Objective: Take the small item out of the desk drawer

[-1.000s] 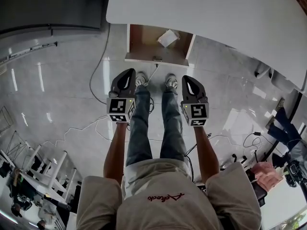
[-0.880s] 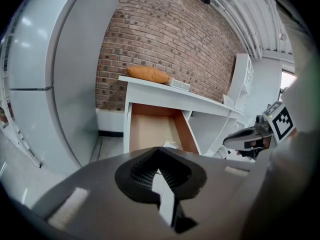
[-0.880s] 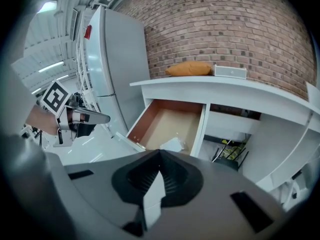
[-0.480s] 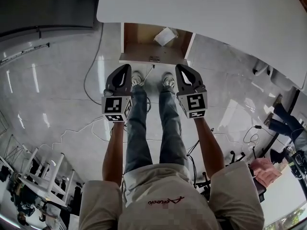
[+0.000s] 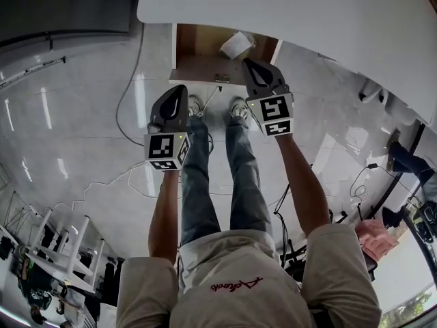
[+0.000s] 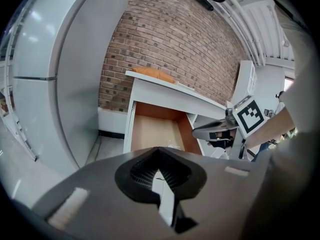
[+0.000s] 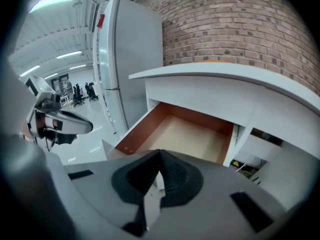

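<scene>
The desk drawer (image 5: 202,55) stands pulled open under the white desk top (image 5: 293,12). A small white item (image 5: 237,44) lies at its back right. My right gripper (image 5: 246,63) is shut and empty, with its tip over the drawer's front right edge, just short of the item. My left gripper (image 5: 179,90) is also shut and empty, and it hangs lower left, in front of the drawer. The right gripper view looks over closed jaws (image 7: 160,156) into the drawer's wooden bottom (image 7: 192,133). From the left gripper (image 6: 159,153) the drawer (image 6: 152,130) shows ahead, with the right gripper (image 6: 220,131) beside it.
The person's legs and shoes (image 5: 235,108) stand right below the drawer. Cables (image 5: 130,94) trail over the glossy floor. A white frame (image 5: 61,241) stands at the lower left. A tall grey cabinet (image 7: 127,59) and a brick wall (image 7: 225,29) flank the desk.
My right gripper has moved forward and up to the drawer's front right edge. The left gripper has stayed about where it was.
</scene>
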Tool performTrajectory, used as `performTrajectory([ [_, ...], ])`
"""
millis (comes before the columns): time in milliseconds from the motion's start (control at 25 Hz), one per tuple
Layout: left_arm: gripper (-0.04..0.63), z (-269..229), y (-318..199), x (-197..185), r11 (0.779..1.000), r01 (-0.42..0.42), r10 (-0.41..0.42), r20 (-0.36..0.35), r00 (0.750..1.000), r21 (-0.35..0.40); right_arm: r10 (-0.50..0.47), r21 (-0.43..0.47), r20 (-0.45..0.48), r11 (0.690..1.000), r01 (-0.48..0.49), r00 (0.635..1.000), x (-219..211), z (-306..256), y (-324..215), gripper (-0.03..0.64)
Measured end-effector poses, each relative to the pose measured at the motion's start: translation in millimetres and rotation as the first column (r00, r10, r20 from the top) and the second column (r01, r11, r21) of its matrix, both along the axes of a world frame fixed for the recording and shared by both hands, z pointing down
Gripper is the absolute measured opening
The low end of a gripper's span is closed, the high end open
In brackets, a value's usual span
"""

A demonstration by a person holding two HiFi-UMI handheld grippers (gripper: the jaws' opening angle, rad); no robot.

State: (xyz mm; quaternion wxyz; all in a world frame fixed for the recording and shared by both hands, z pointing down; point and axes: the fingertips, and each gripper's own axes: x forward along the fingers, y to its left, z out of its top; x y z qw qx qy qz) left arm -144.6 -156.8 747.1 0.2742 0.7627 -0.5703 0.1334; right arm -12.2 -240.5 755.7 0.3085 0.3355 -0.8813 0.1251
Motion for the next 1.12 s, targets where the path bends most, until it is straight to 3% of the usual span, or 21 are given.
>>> performTrajectory([
  [280,0.009,-0.2,-2.8,-12.6,1.000,0.025,-0.025,-0.009,1.000,0.009,-0.119,-0.015,-0.097,0.993,0.118,0.988,-23.2,23.1,-18.2,0.011],
  [480,0.009,0.3,0.9,-14.7,0.999,0.037,-0.036,-0.022,0.999,0.009,-0.297,-0.025,-0.260,0.953,0.301,0.919,-37.0,43.3,-15.7,0.011],
  [680,0.009,1.2,6.3,-16.1,0.999,0.052,-0.051,-0.036,0.998,0.009,-0.489,-0.062,-0.419,0.856,0.513,0.765,-47.2,66.1,-5.4,0.011],
  [960,0.009,2.3,4.4,-20.8,0.997,0.069,-0.068,-0.054,0.996,0.019,-0.662,-0.168,-0.581,0.666,0.727,0.473,-54.2,97.0,-1.6,0.011],
  [1040,0.009,2.1,4.9,-21.2,0.997,0.074,-0.072,-0.059,0.996,0.022,-0.688,-0.212,-0.584,0.642,0.737,0.431,-52.2,103.6,-2.5,0.012],
  [1120,0.008,3.5,6.2,-22.3,0.997,0.078,-0.076,-0.064,0.995,0.023,-0.705,-0.261,-0.573,0.640,0.722,0.418,-48.3,111.3,-3.4,0.012],
])
